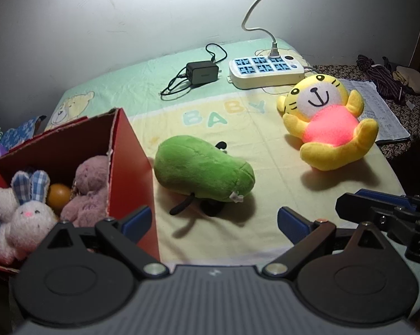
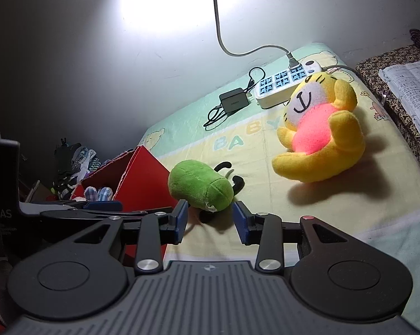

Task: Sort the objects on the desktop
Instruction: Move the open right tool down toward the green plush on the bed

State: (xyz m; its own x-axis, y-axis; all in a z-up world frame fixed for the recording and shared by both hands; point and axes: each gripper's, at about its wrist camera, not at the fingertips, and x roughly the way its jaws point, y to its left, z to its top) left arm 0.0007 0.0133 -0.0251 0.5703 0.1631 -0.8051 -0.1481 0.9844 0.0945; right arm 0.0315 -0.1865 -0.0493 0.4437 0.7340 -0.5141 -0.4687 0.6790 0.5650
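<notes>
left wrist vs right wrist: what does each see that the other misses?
Left wrist only: inside the red box, a white bunny, an orange ball and a pink plush.

Right wrist only: the green plush just ahead of the open right gripper.

Both: green plush, yellow tiger plush, power strip, black charger. The left gripper is open and empty.

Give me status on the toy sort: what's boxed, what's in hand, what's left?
Done: a white bunny, a pink plush and an orange ball sit in the red box. In hand: nothing; the left gripper and right gripper are both open, the right one lined up on the green plush. Left: the green plush and the yellow tiger, both on the blanket.
</notes>
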